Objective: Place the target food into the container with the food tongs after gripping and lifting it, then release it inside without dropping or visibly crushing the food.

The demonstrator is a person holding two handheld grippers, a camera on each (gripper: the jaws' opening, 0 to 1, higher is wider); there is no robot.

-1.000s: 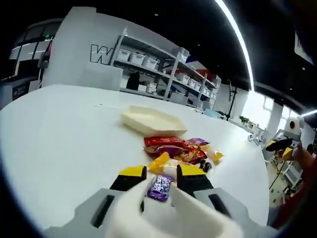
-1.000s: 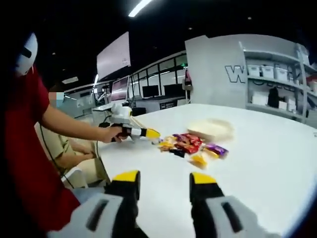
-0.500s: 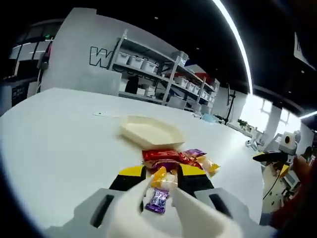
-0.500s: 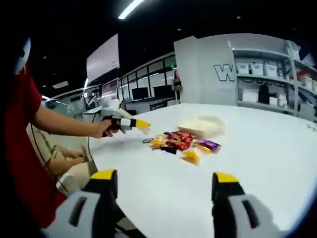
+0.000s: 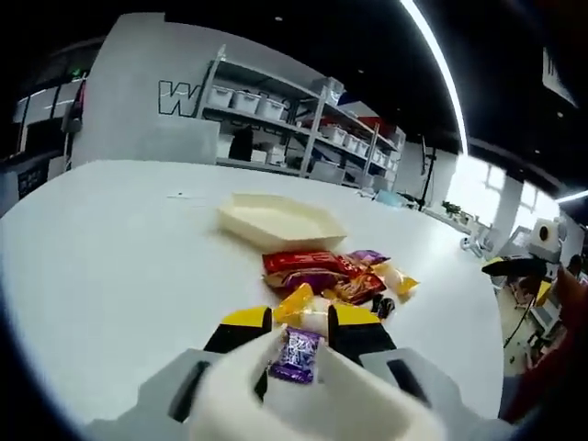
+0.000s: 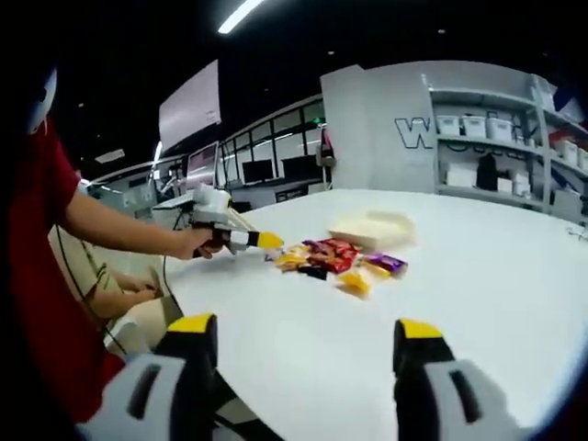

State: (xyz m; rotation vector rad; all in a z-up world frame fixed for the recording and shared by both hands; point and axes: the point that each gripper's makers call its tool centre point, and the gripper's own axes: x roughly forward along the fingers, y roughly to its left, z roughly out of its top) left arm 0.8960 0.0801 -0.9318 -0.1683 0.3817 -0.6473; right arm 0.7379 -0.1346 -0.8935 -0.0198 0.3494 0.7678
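My left gripper [image 5: 299,322] is shut on white food tongs [image 5: 354,390], whose two arms run forward between its yellow-tipped jaws. A small purple-wrapped candy [image 5: 296,354] sits pinched between the tong arms, short of the snack pile [image 5: 322,271]. The cream tray-like container [image 5: 276,220] lies beyond the pile. In the right gripper view, my right gripper [image 6: 301,333] stands wide open with nothing in it, low over the table's near edge. That same view shows the left gripper [image 6: 266,241] held by a hand left of the pile [image 6: 335,259], with the container [image 6: 372,225] behind the snacks.
The wide white table [image 5: 110,248] has bare room on all sides of the pile. A person in a red top [image 6: 46,276] stands at the left of the right gripper view. Shelving with white bins [image 5: 276,110] lines the back wall.
My right gripper's jaws spread much wider during the first half second. The left gripper dipped toward the pile and drew back, with the purple candy staying between the tongs.
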